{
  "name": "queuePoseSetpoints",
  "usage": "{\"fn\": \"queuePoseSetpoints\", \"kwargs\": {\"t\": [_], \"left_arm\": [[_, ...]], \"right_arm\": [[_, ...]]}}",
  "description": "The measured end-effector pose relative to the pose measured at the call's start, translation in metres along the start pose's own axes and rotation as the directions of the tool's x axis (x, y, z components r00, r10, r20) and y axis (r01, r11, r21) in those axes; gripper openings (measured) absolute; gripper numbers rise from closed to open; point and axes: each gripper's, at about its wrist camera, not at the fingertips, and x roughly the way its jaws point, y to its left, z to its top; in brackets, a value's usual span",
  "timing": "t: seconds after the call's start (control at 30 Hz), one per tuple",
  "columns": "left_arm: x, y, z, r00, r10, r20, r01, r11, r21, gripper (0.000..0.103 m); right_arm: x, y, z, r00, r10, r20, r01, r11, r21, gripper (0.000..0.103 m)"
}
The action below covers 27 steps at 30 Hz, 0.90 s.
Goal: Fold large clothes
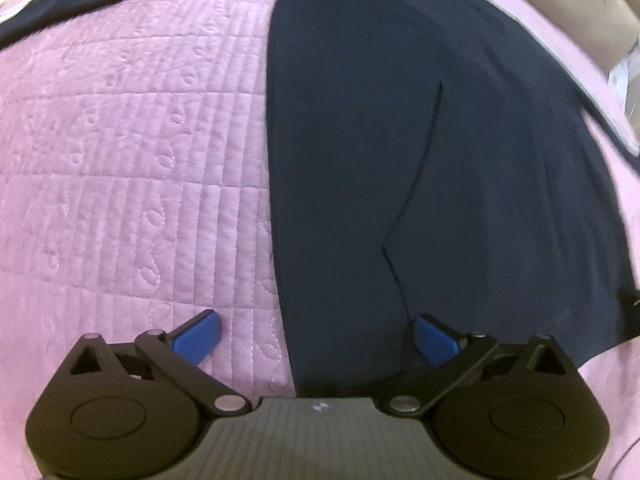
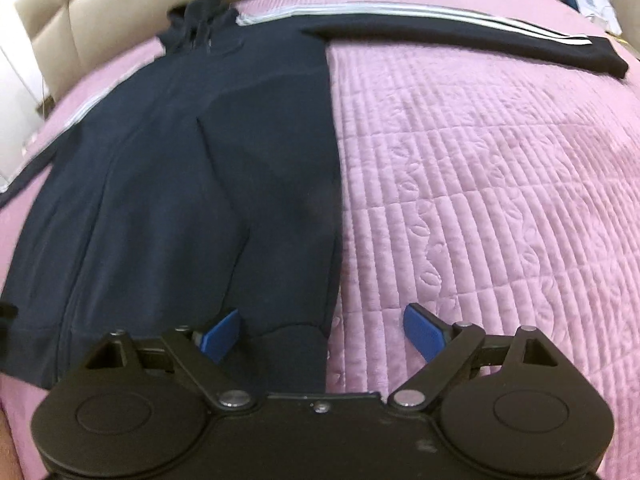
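Left wrist view: both grippers' jaws gape empty, straddling the navy hoodie [image 1: 420, 160] edge on the quilt [image 1: 132, 160].

Bare pink quilt [image 1: 132, 152] spreads from 7 to 11 o'clock in the left wrist view and from 1 to 5 o'clock in the right wrist view [image 2: 480, 184]; these areas lie open. The navy hooded jacket [image 2: 180, 168] covers the quilt from 9 to 12 o'clock. Its striped sleeve [image 2: 460, 36] crosses at 1 o'clock. The cream headboard [image 2: 120, 12] bounds the far edge at 11 o'clock.
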Motion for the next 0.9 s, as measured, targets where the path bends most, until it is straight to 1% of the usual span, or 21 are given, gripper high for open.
{"fn": "queuePoseSetpoints", "kwargs": {"t": [0.1,0.13,0.17,0.2,0.23,0.27,0.3,0.33,0.37,0.4,0.47,0.53,0.6,0.63,0.7,0.73,0.77,0.8,0.83,0.87,0.9], "left_arm": [[0.003,-0.014,-0.002,0.998,0.061,0.009,-0.061,0.998,0.032,0.103],[0.004,-0.014,-0.002,0.998,0.063,0.007,-0.063,0.998,0.026,0.103],[0.006,-0.014,-0.001,0.998,0.063,0.000,-0.063,0.998,0.009,0.103],[0.005,-0.014,-0.001,0.998,0.064,-0.001,-0.064,0.998,-0.008,0.102],[0.002,-0.016,-0.002,0.998,0.067,0.005,-0.067,0.998,-0.007,0.084],[-0.005,-0.020,-0.003,0.998,0.062,0.021,-0.063,0.998,0.011,0.039],[-0.013,-0.023,-0.003,1.000,-0.006,0.020,0.005,1.000,0.016,0.011],[-0.022,-0.023,-0.003,0.997,-0.077,0.007,0.078,0.997,-0.011,0.008],[-0.033,-0.025,-0.003,0.995,-0.099,-0.001,0.099,0.995,-0.027,0.007],[-0.041,-0.027,-0.004,0.996,-0.091,-0.008,0.091,0.996,-0.019,0.007],[-0.055,-0.026,-0.005,0.992,-0.121,-0.031,0.120,0.992,-0.034,0.007],[-0.056,-0.019,-0.008,0.982,-0.166,-0.086,0.159,0.984,-0.085,0.007],[-0.048,-0.019,-0.013,0.981,-0.141,-0.132,0.132,0.988,-0.077,0.008],[-0.041,-0.017,-0.014,0.981,-0.127,-0.149,0.116,0.990,-0.080,0.010],[-0.027,-0.013,-0.014,0.983,-0.105,-0.152,0.094,0.993,-0.075,0.023],[-0.024,-0.012,-0.014,0.985,-0.096,-0.141,0.086,0.994,-0.074,0.035],[-0.022,-0.011,-0.014,0.987,-0.091,-0.130,0.082,0.994,-0.070,0.054],[-0.022,-0.010,-0.013,0.990,-0.084,-0.112,0.077,0.995,-0.066,0.065],[-0.024,-0.008,-0.011,0.993,-0.077,-0.086,0.072,0.996,-0.061,0.086],[-0.030,-0.003,-0.006,0.996,-0.074,-0.048,0.071,0.996,-0.056,0.092],[-0.035,0.003,-0.002,0.997,-0.077,-0.009,0.076,0.995,-0.058,0.092]], "right_arm": [[0.000,0.011,-0.008,0.999,-0.028,0.017,0.029,0.996,-0.079,0.103],[-0.002,0.013,-0.008,1.000,-0.017,0.020,0.019,0.997,-0.081,0.076],[-0.008,0.013,-0.008,0.999,0.039,0.031,-0.037,0.998,-0.054,0.014],[-0.014,0.011,-0.006,0.996,0.079,0.047,-0.079,0.997,-0.004,0.014],[-0.023,0.014,-0.004,0.994,0.090,0.063,-0.091,0.996,0.013,0.013],[-0.034,0.018,-0.001,0.991,0.104,0.084,-0.103,0.995,-0.012,0.013],[-0.049,0.022,0.003,0.986,0.121,0.111,-0.118,0.992,-0.032,0.013],[-0.063,0.021,0.009,0.983,0.137,0.126,-0.132,0.990,-0.044,0.012],[-0.076,0.021,0.014,0.981,0.143,0.129,-0.137,0.989,-0.050,0.012],[-0.088,0.019,0.017,0.981,0.147,0.125,-0.142,0.989,-0.049,0.012],[-0.098,0.013,0.021,0.989,0.134,0.067,-0.133,0.991,-0.022,0.012],[-0.083,0.011,0.018,0.995,0.095,-0.022,-0.095,0.994,-0.043,0.012],[-0.059,0.011,0.012,0.992,0.069,-0.104,-0.076,0.995,-0.062,0.012],[-0.053,0.012,0.011,0.991,0.062,-0.116,-0.069,0.996,-0.058,0.013],[-0.034,0.013,0.012,0.986,0.027,-0.165,-0.036,0.998,-0.055,0.019],[-0.028,0.015,0.012,0.983,-0.004,-0.184,-0.008,0.998,-0.066,0.032],[-0.029,0.016,0.010,0.982,-0.030,-0.185,0.016,0.997,-0.078,0.051],[-0.033,0.015,0.008,0.982,-0.045,-0.181,0.029,0.996,-0.090,0.061],[-0.037,0.019,0.013,0.985,-0.054,-0.161,0.039,0.994,-0.098,0.080],[-0.040,0.024,0.019,0.990,-0.065,-0.128,0.052,0.994,-0.100,0.082],[-0.047,0.029,0.028,0.994,-0.074,-0.081,0.066,0.993,-0.100,0.082]]}}
